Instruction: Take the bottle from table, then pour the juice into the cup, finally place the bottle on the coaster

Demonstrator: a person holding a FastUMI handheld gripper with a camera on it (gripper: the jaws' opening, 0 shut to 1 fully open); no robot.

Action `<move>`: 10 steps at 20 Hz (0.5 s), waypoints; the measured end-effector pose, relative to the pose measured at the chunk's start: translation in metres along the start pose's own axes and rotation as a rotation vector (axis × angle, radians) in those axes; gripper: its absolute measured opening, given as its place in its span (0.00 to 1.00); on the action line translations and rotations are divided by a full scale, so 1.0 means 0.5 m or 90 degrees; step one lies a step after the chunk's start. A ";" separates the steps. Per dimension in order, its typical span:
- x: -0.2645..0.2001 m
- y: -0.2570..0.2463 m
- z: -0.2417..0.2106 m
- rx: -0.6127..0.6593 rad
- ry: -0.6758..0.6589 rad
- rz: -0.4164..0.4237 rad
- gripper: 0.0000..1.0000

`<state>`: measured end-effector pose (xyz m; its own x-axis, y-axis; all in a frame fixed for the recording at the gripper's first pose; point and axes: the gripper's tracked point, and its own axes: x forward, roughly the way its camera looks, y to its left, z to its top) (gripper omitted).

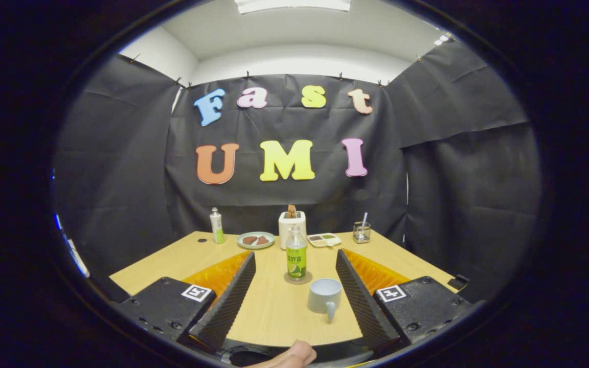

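A clear juice bottle (296,254) with a green label stands upright on a round coaster (297,279) on the wooden table (172,260), just beyond my fingertips and centred between them. A grey cup (324,296) with its handle toward me sits a little nearer and right of the bottle, between the fingers. My gripper (294,254) is open wide, holding nothing, with its fingers apart from both bottle and cup.
Along the table's far edge stand a small white-and-green bottle (216,226), a plate (256,239) with brown pieces, a white toaster (292,223), a small tray (324,239) and a glass holder (361,232). A fingertip (294,354) shows below the gripper.
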<state>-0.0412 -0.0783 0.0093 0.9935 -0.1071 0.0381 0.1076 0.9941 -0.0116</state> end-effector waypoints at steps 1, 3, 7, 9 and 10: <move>0.001 -0.005 -0.001 0.002 0.001 -0.012 1.00; -0.003 0.004 -0.003 0.001 0.006 -0.017 1.00; -0.013 0.015 0.006 -0.008 -0.002 -0.031 1.00; -0.020 0.026 0.019 -0.016 -0.016 -0.031 1.00; -0.024 0.030 0.022 -0.017 -0.022 -0.031 1.00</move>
<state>-0.0520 -0.0619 0.0197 0.9854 -0.1536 0.0734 0.1565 0.9871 -0.0351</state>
